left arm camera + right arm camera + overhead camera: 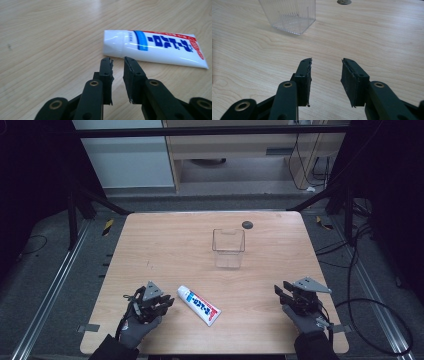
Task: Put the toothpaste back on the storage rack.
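White with blue and red print, the tube (199, 305) lies flat on the wooden table (165, 245) in the lower middle of the high view, slanting from its cap end at upper left to its crimped end at lower right. The left gripper (161, 302) sits just left of the cap end, near it but not touching. In the left gripper view the tube (152, 47) fills the upper right, cap end just beyond the jaw tips; the left gripper (117, 60) has its jaws slightly parted with nothing between them. The right gripper (284, 292) rests at the lower right of the high view, well apart from the tube. In its own view the right gripper (327, 61) stands spread over bare wood, empty. A clear box (228, 247) stands upright at centre, and shows at the upper left of the right gripper view (289, 15).
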Action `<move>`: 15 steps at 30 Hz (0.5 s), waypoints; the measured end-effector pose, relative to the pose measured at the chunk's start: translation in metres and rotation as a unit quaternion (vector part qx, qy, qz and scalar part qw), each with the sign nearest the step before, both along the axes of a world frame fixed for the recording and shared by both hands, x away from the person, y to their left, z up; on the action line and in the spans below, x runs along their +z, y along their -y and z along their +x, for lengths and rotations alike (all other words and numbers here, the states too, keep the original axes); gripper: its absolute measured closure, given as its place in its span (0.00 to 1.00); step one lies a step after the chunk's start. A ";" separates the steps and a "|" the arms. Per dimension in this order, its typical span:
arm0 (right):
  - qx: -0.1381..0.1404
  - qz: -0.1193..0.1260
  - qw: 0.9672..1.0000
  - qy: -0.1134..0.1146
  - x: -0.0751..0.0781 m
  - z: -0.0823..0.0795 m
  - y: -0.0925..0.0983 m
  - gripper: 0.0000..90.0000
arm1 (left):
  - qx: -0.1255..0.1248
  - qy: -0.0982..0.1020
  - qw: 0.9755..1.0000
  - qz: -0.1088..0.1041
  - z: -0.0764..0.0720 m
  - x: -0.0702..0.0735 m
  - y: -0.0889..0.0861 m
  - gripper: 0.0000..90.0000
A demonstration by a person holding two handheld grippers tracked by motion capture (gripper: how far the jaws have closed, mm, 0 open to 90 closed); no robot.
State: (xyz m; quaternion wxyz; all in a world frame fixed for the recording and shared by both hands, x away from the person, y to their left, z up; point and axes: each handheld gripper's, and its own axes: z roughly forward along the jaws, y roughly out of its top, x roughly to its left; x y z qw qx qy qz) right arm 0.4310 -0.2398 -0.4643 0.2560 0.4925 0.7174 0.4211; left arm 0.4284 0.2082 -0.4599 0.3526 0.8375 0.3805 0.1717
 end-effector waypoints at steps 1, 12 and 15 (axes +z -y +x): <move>0.000 -0.006 1.000 0.002 -0.001 0.001 0.000 0.66 | -0.007 -0.003 1.000 0.003 -0.001 0.000 0.003 0.87; 0.005 -0.017 1.000 0.000 -0.004 0.002 -0.004 0.62 | -0.063 -0.030 0.997 0.020 -0.006 -0.005 0.031 0.96; 0.004 -0.021 1.000 0.001 -0.004 0.003 -0.005 0.61 | -0.070 -0.034 0.997 0.027 -0.006 -0.007 0.037 0.97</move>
